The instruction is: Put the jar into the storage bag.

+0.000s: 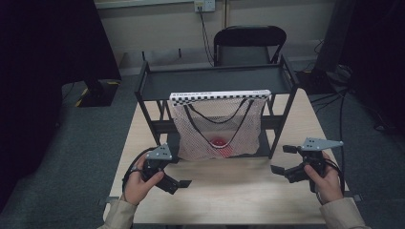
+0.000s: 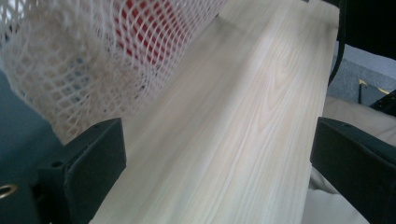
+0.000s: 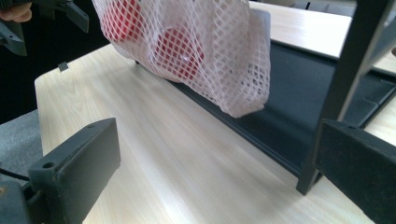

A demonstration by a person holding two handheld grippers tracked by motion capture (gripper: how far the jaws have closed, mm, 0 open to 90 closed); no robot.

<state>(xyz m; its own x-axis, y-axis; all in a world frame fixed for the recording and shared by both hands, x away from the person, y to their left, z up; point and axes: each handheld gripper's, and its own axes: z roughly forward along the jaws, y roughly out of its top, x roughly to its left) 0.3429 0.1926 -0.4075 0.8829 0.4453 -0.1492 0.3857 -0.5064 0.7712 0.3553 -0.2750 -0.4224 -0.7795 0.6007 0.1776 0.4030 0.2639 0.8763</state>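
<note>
Under the black rack [image 1: 216, 81], my net bag [image 1: 217, 126] hangs from the shelf's front edge with a red object [image 1: 218, 141] inside. I hold the left gripper [image 1: 177, 183] and right gripper [image 1: 282, 160] low over the table [image 1: 229, 191] on either side, both jaws spread wide, gripping nothing.

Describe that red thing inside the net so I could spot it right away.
Start at the black metal shelf rack standing on the wooden table. A white mesh bag hangs from the front edge of its top shelf, down to the table. The red object lies at the bottom of that bag, seen through the netting, the sole bright red among black, white and pale wood.
</note>
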